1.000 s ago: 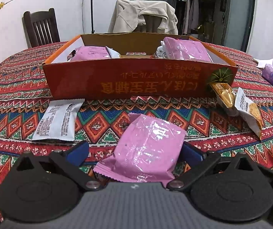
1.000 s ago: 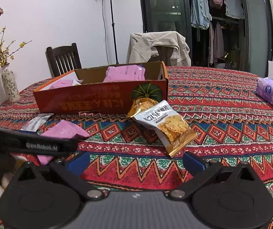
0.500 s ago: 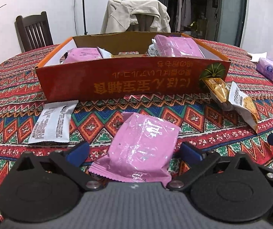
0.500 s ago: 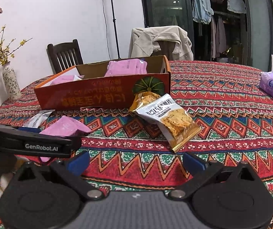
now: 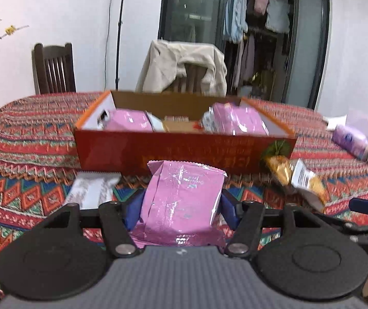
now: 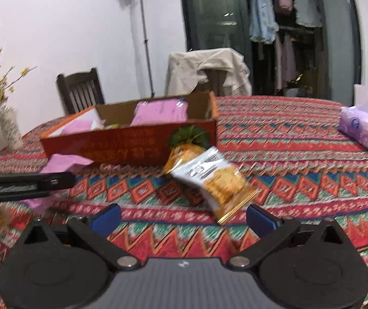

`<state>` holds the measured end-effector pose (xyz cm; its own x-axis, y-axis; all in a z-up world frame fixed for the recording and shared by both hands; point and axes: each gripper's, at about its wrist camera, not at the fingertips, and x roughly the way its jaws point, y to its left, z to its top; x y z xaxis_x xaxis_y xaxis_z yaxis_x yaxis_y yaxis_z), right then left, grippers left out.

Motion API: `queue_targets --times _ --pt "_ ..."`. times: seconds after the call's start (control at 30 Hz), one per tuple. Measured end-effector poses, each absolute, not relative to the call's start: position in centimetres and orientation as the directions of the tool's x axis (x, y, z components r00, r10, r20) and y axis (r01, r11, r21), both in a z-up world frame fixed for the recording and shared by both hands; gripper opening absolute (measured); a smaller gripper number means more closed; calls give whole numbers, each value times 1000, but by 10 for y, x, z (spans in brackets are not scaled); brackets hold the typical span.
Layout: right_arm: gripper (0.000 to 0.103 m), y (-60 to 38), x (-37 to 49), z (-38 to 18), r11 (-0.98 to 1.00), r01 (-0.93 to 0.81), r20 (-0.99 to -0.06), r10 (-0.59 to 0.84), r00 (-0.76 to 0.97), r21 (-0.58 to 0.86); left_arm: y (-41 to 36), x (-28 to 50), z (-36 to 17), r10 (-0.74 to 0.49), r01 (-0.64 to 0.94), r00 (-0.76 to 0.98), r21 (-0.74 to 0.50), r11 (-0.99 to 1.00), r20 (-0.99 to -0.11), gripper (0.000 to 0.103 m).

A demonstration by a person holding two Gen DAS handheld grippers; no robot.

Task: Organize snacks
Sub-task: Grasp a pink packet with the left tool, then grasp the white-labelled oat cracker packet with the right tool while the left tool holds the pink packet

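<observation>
One pink snack packet [image 5: 181, 200] sits between the blue pads of the left gripper [image 5: 180, 209]. The jaws are closing on its sides and look like they press it now. The packet's long side runs away from the camera, top edge toward the red cardboard box [image 5: 184, 152]. I think this is the pick-up step. Next it needs a lift over the near wall and a drop inside. The right gripper [image 6: 184, 219] is wide apart and empty, near the orange cracker packet [image 6: 215, 180].
</observation>
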<state>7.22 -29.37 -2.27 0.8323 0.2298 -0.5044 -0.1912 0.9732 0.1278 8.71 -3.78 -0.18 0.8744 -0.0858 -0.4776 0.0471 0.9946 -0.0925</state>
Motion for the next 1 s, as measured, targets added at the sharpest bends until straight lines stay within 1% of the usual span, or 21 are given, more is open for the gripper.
queue_targets --times 0.07,0.23,0.43,0.73,0.87,0.97,1.0 --pt "103 -298 76 -19 975 -187 -498 224 838 124 -34 83 2 -80 41 891 -95 995 -447 63" --pt "103 -305 93 -18 983 -180 -500 176 848 40 -23 77 9 -71 31 917 -107 994 -393 63" --pt "103 -320 114 -17 986 -153 -487 166 857 67 -16 73 10 -41 3 933 -106 994 -357 63" --pt "103 -311 147 -31 961 -276 -621 209 756 -13 -7 72 9 -12 -12 941 -68 998 -338 63" --pt "103 -307 156 -38 960 -279 -645 200 737 -20 -1 72 9 -2 -18 942 -56 998 -335 63" --pt "100 -309 163 -40 962 -274 -655 207 727 0 3 72 10 2 -24 942 -61 998 -334 63" --pt "97 -309 165 -40 962 -274 -656 214 724 11 4 71 9 3 -25 943 -61 998 -334 63"
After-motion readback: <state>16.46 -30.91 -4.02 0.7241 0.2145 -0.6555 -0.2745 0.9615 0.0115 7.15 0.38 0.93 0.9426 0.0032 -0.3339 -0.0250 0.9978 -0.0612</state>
